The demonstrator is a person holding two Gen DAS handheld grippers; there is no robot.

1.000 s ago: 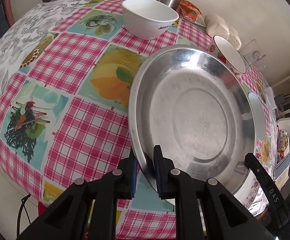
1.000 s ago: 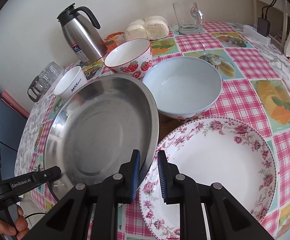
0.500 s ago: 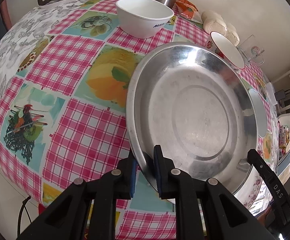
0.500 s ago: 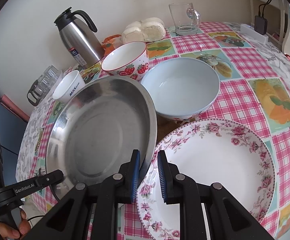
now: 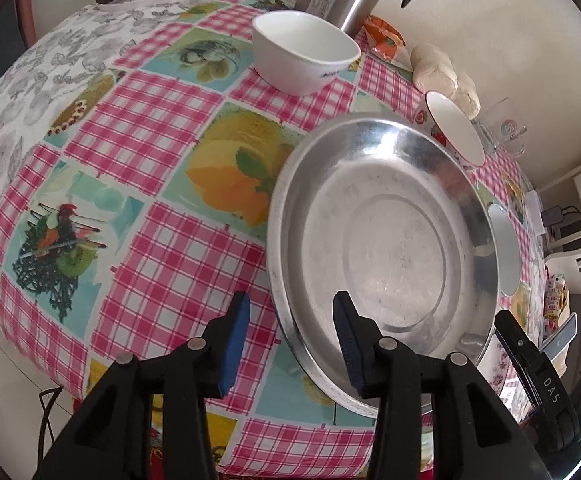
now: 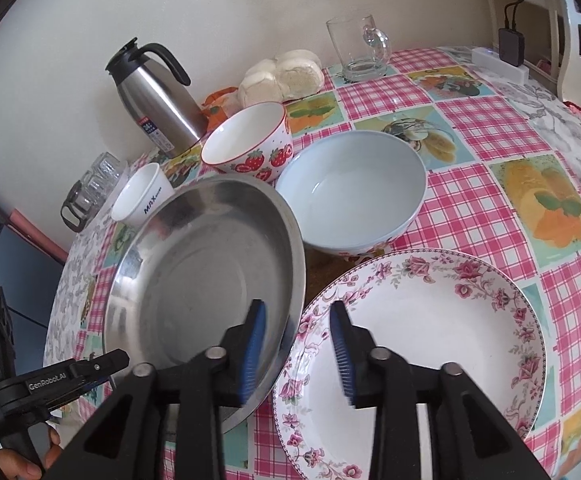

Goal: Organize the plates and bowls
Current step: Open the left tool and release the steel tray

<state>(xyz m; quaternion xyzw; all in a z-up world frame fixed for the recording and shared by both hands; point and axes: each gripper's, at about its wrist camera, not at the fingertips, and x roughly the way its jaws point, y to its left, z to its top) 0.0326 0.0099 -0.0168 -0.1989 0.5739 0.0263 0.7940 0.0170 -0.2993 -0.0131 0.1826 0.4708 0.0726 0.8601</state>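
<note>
While jaws: both my left gripper and right gripper gape, straddling the steel plate rim;
Left: bowls unstacked

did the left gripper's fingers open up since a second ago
Yes. The left gripper was clamped on the steel plate rim; its jaws now stand wide, straddling that rim.
</note>
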